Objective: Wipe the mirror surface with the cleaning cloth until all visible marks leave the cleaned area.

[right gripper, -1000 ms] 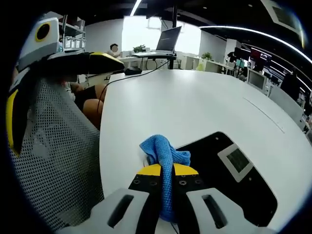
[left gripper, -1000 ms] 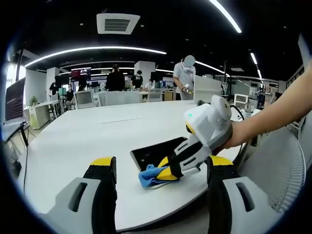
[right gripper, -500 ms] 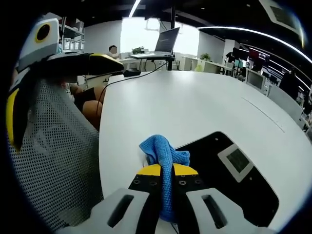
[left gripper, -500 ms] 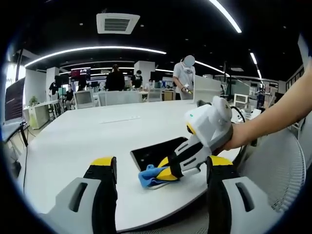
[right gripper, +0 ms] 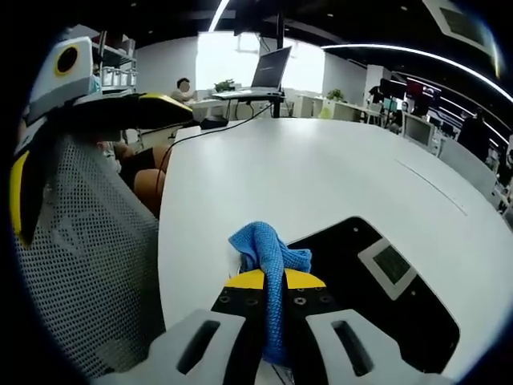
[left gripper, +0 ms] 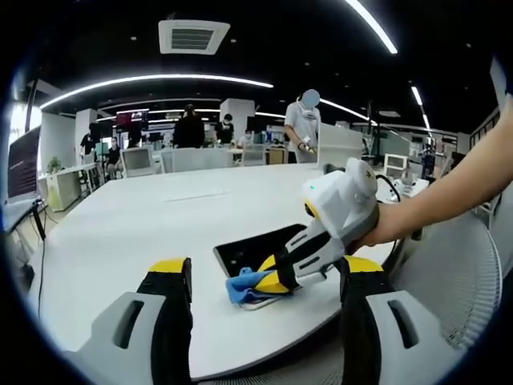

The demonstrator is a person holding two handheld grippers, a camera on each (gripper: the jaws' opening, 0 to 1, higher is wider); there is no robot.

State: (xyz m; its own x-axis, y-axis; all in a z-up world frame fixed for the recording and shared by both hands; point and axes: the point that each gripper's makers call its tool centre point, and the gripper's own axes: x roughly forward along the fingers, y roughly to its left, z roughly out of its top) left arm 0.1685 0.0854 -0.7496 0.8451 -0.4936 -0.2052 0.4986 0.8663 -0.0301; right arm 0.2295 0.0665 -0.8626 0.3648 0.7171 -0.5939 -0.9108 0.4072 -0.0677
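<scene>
Two tongs: the right tongs (right gripper: 268, 282) pinch the blue cloth (right gripper: 268, 250) tight, pressing it on the dark mirror's (right gripper: 377, 297) near edge on the white bench (right gripper: 321, 176). Left tongs (left gripper: 260, 277) hang wide apart, holding nothing.

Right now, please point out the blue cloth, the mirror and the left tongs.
blue cloth (right gripper: 268, 250), right gripper view, bunched top.
mirror (right gripper: 377, 301), right gripper view, dark glass.
left tongs (left gripper: 266, 282), left gripper view, gap between tips.

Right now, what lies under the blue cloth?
The blue cloth, clamped in the right gripper, rests on the near corner of the dark mirror on the white table. Any marks beneath it are covered.
</scene>
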